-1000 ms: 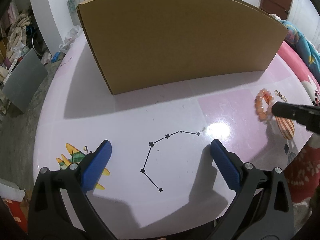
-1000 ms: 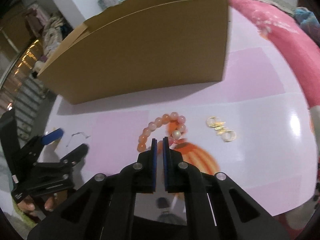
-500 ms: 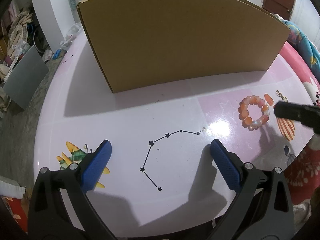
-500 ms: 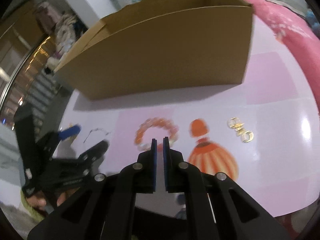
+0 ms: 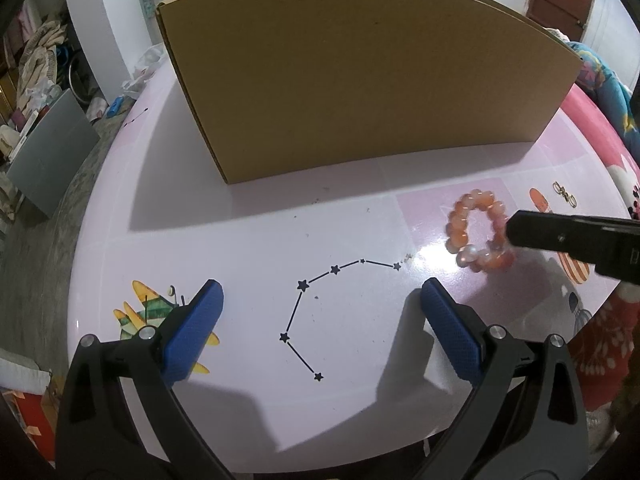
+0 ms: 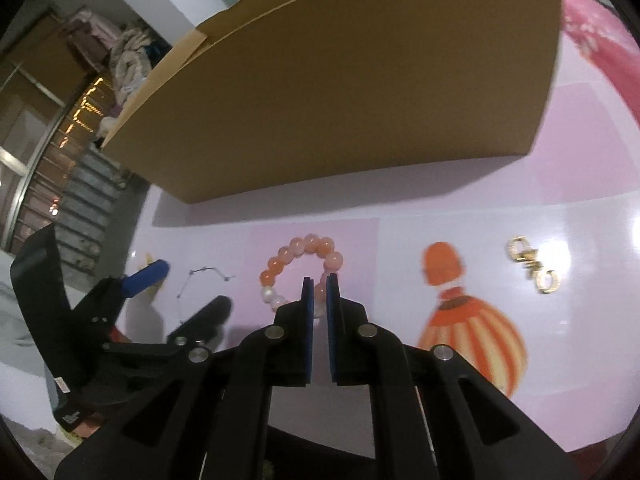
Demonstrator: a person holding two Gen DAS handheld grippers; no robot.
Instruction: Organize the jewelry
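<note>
1. Pink printed table (image 5: 248,240), cluttered room behind; tall cardboard box (image 5: 360,80) stands at its far side.
2. Bracelet (image 6: 298,258): orange beads, one pale. It is pinched at its near edge in my right tongs (image 6: 319,294), which are nearly closed on it; the loop hangs near the table, in front of the box.
3. Handling, my estimate: light, floppy, with smooth beads that may roll or slip. Best gripped across the beaded strand, not across the whole loop.
4. My left tongs (image 5: 320,334) are wide, holding nothing, over a star print.
5. Gold clasps (image 6: 534,266) lie to the right, apart from the bracelet.
6. Left view shows the bracelet side-on against my right tongs; right view shows the pinch itself and the clasps more clearly.
</note>
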